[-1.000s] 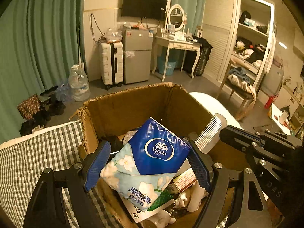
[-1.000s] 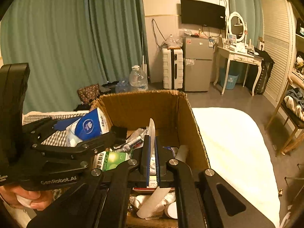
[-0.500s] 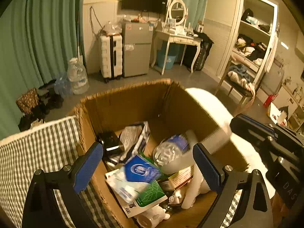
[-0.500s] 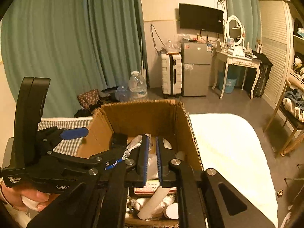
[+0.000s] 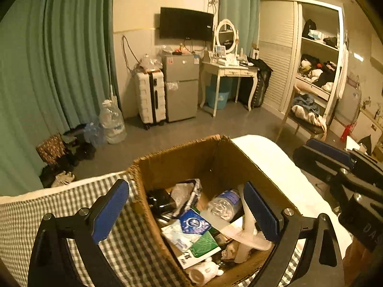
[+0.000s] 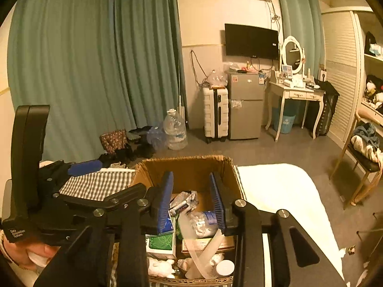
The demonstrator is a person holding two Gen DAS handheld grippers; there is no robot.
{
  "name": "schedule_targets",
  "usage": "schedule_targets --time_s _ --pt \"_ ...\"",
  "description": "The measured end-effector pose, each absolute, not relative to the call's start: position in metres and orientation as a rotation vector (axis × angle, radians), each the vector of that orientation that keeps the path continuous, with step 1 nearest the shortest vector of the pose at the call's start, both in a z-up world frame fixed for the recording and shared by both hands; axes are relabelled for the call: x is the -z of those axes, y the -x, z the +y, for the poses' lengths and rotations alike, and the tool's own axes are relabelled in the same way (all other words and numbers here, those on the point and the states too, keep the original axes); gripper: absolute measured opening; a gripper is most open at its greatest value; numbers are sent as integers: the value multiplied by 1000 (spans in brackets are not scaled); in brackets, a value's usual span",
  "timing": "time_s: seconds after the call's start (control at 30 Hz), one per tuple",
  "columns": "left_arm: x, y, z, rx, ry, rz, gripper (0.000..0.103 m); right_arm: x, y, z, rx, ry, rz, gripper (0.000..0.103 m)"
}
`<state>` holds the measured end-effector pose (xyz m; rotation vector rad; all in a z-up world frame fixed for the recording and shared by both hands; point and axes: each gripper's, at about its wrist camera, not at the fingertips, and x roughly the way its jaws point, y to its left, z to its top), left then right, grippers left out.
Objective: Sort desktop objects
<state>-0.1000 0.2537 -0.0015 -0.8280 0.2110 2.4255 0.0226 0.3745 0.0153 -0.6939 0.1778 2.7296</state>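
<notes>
Both grippers hang above the cardboard box [image 5: 191, 160], apparently so released items land inside. The left gripper [image 5: 186, 212] has its fingers spread wide and empty; the right gripper [image 6: 192, 201] is opening, nothing between its fingers. In the box lie the tissue pack [image 5: 191, 224], white comb [image 6: 198, 253], plastic bottle [image 5: 222, 205] and a green-covered notebook [image 5: 203, 246].

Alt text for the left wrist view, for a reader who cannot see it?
The open, empty left gripper hangs above a cardboard box holding a tissue pack, plastic bottle, white comb and other clutter. A checked cloth lies left.
</notes>
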Motion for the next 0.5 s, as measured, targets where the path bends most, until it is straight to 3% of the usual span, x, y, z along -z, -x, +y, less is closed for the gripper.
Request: schedule_targets --time_s 0.03,0.17,0.33,0.4,0.5 --pt "-2 99 250 -2427 829 205 99 -19 -23 373 -2731 688 178 35" --pt "-16 91 233 -2465 797 178 100 -33 -33 365 -2735 623 214 62" --pt "-34 82 212 -2513 744 154 103 -51 -36 348 -2752 572 165 74" --pt "-41 79 201 -2537 722 149 103 -57 -38 344 -2756 545 172 88" --pt "-48 73 189 -2583 694 150 103 -64 -40 336 -2761 493 194 97"
